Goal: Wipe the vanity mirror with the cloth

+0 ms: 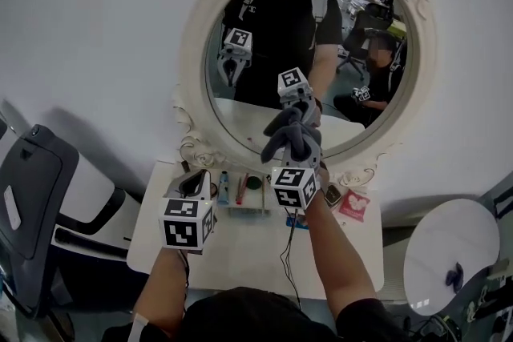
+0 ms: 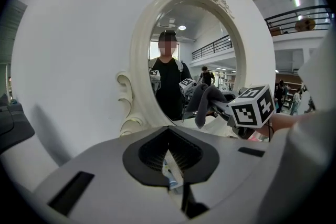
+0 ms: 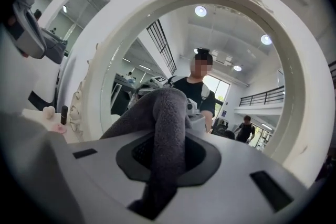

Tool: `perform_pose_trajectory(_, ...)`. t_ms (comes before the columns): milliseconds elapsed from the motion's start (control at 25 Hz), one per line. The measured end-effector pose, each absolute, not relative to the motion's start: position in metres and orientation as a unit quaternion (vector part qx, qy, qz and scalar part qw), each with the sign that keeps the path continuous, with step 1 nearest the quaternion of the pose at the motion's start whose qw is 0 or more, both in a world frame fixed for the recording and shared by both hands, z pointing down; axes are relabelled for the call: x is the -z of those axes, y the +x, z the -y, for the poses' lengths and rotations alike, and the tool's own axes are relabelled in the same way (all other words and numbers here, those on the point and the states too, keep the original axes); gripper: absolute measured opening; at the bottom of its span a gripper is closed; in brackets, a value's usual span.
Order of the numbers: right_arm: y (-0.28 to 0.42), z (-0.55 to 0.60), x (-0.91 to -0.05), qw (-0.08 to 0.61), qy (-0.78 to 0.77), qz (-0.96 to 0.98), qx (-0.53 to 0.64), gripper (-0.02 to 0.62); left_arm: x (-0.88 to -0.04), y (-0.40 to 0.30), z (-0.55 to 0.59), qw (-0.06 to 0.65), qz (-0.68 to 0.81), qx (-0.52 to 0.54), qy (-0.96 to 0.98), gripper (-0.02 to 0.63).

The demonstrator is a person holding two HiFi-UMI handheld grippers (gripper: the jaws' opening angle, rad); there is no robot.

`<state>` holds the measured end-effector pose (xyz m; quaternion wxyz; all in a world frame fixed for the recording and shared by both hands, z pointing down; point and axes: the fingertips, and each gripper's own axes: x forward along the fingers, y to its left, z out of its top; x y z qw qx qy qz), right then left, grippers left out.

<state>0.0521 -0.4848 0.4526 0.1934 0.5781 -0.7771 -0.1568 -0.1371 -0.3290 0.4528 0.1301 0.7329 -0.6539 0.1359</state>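
Observation:
The oval vanity mirror with an ornate white frame stands at the back of a white table. A grey cloth is held against the lower middle of the glass, where it meets its own reflection. My right gripper is shut on the cloth, which hangs out between the jaws in the right gripper view. My left gripper is lower and to the left, over the table in front of the frame's lower-left scroll, with its jaws together and nothing in them. The left gripper view also shows the cloth.
A small tray with tubes and a red packet lie on the table under the mirror. A thin cable runs across the tabletop. A grey chair stands at the left, a round white stool at the right.

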Motion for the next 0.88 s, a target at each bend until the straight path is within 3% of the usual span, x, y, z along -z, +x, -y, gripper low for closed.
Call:
perform_pose_trajectory(440, 0.175, 0.490, -0.494, 0.226, 0.659, 0.717, 0.039, 0.061, -0.453, -0.088, 0.348, 0.127, 0.618, -0.138, 0.763, 0.003)
perform_pose_trajectory(720, 0.174, 0.415, -0.431, 0.065, 0.647, 0.759, 0.008, 0.061, -0.449, -0.064, 0.355, 0.115, 0.604, -0.133, 0.777, 0.003)
perform_pose_trajectory(880, 0.172, 0.375, -0.412, 0.030, 0.645, 0.763, 0.024, 0.061, -0.445, -0.048, 0.353, 0.112, 0.594, -0.130, 0.786, 0.003)
